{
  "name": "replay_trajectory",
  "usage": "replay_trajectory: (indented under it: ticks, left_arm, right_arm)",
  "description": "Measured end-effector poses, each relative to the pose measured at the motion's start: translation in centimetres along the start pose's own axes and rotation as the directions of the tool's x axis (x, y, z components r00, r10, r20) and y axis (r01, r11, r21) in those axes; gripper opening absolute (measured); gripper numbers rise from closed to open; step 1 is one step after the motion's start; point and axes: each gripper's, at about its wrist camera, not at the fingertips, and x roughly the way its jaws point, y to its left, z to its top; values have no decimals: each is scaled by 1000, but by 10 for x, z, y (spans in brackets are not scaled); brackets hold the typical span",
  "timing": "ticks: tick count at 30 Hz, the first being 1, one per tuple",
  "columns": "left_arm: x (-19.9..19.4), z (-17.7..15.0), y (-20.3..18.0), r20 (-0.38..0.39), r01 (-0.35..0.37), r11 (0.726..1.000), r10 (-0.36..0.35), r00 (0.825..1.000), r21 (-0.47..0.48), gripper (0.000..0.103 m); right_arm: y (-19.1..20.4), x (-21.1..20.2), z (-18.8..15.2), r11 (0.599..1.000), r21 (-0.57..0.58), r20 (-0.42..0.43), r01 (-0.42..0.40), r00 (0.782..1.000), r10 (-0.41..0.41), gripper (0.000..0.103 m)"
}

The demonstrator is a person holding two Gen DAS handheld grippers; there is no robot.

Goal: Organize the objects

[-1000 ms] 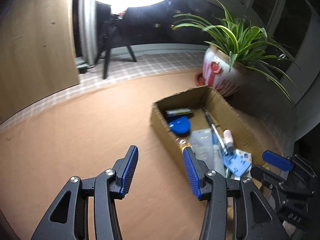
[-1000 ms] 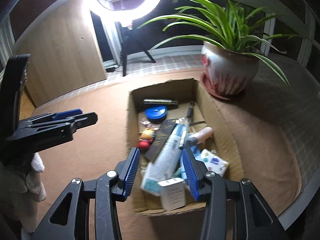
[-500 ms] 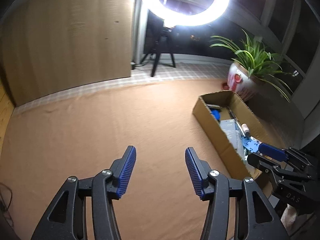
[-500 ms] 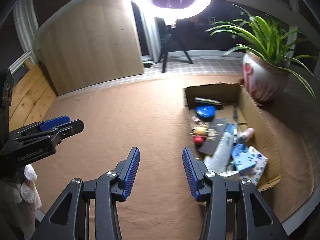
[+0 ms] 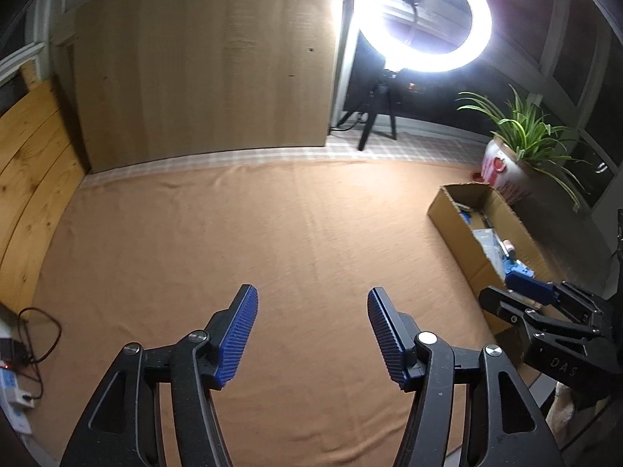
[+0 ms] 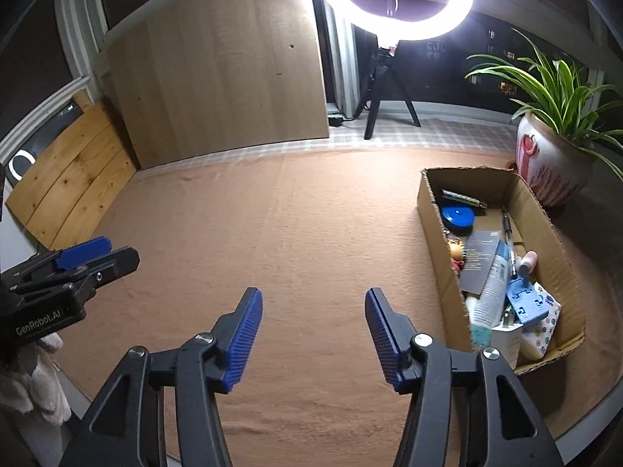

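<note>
Cardboard box (image 6: 436, 210), light and easily dented, sat at the right of the cloth-covered bench (image 6: 296, 225), crammed with small things. Our left gripper (image 5: 311, 334) and right gripper (image 6: 313, 330) hung over bare cloth, jaws apart, just widened, empty. We judged the slick tube (image 6: 492, 292) best pinched mid-body.

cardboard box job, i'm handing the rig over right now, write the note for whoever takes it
Left gripper: open, holding nothing, jaws just widened, over bare brown cloth.
Right gripper: open, holding nothing, jaws just widened, left of the cardboard box.
Things: blue round case, dark booklet, pen, tube, blue clip and small toys all lie in the box, beside the potted plant.
Done: nothing loose on the cloth.
Left: check the box contents, tidy if needed.
</note>
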Motion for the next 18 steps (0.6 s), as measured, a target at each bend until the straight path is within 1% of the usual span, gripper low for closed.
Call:
replay_trajectory:
  ticks: [1, 6, 10, 18]
  left_arm:
    - [-1, -2, 3, -2, -5, 1000, 5, 1000, -1, 64]
    - [-3, -13, 18, -15, -25, 1000, 25, 1000, -19, 67]
    - [-4, -18, 28, -14, -39, 999, 38, 999, -33, 73]
    - [-6, -24, 43, -15, -50, 998, 50, 999, -44, 76]
  right_arm:
    - [4, 0, -1, 1000, -1, 0, -2, 1000, 2, 53]
    - [15, 2, -4, 1000, -2, 5, 14, 1000, -14, 65]
    - [23, 3, -4, 999, -9, 12, 31, 999, -31, 67]
    - [35, 7, -4, 999, -25, 15, 47, 999, -47, 67]
